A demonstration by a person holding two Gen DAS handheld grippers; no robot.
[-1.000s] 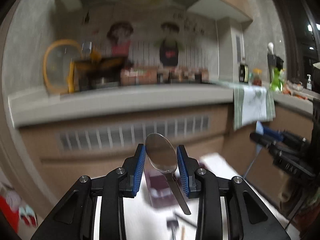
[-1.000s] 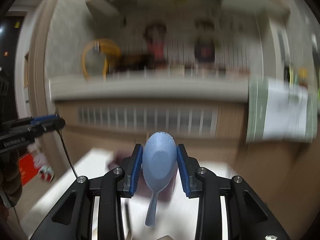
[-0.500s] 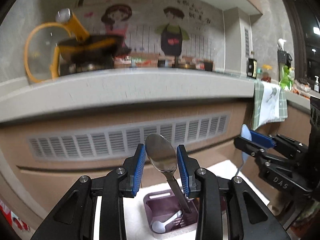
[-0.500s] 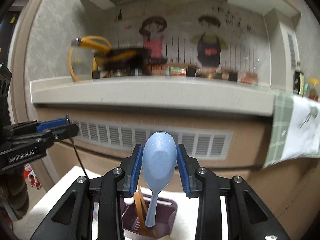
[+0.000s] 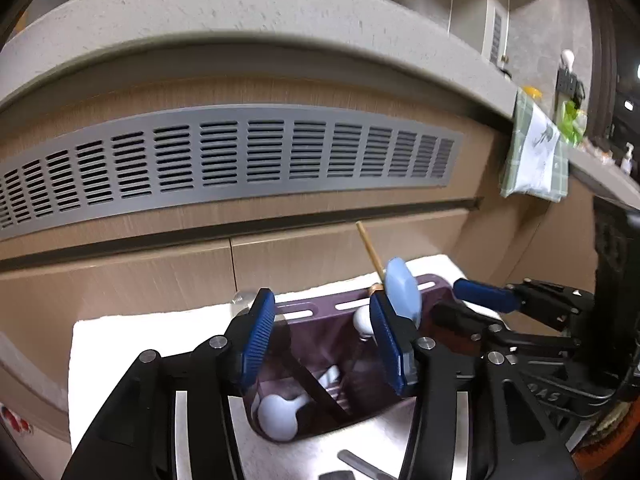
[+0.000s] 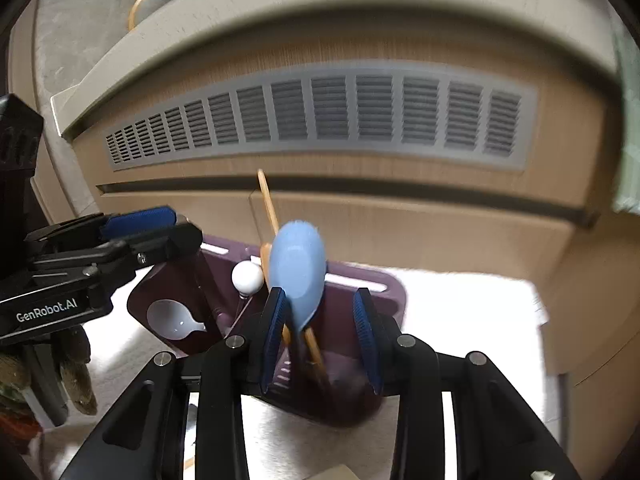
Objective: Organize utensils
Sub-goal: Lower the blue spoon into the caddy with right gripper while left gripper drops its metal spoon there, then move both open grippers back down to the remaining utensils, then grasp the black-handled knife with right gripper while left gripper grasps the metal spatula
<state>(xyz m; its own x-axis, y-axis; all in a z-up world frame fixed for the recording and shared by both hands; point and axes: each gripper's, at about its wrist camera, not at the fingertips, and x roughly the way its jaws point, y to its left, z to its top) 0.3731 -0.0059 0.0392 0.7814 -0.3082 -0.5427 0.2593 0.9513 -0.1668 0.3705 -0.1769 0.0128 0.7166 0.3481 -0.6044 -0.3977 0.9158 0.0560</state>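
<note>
Two grippers spread apart, left gripper [image 5: 322, 344], right gripper [image 6: 320, 338], blue spoon [image 6: 298, 270] standing in purple holder [image 6: 384, 292].

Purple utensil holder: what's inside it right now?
The purple utensil holder holds a blue spoon standing with wooden chopsticks, a white ball-topped utensil and a white spoon lying low. The metal spoon isn't clearly visible; the tools cover the bottom.
</note>
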